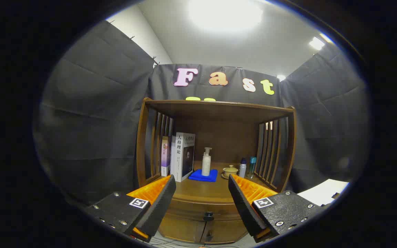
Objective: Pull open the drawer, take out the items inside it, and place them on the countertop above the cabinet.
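Well apart, jaws before drawer point(203, 206)

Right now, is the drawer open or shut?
Shut: the drawer front sits flush under the countertop, its knob untouched between the open gripper fingers.

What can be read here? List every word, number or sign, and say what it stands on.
"人格理论": on the spine of the white book.
Purple book beside it: lettering too blurred to read.
Pump bottle and two small bottles: any print is too small to read.
Gripper, open, short of the drawer knob: square coded tags on its body, no words.
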The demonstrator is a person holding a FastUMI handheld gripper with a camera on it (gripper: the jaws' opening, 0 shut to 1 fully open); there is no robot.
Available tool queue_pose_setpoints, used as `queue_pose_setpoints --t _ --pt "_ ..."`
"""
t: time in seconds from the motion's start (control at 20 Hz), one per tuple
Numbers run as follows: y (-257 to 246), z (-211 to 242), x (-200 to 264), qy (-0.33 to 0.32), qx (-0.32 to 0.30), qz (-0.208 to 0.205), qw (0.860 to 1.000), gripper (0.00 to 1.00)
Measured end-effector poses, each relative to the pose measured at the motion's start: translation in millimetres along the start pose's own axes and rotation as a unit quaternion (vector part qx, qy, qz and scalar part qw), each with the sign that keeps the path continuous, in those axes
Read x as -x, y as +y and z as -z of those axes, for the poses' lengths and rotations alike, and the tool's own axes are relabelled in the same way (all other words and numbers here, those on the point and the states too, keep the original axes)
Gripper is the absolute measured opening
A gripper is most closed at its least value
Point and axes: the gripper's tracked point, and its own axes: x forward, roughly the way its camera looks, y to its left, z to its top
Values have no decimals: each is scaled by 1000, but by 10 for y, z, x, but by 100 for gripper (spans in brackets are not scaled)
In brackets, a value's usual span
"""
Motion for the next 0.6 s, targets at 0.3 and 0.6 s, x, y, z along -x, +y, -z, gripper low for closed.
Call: queue_pose_setpoints --t 0.3,0.6 --pt "-86 34 -6 2 14 12 1000 95" --pt "-227 98 -58 12 -16 19 1000 95"
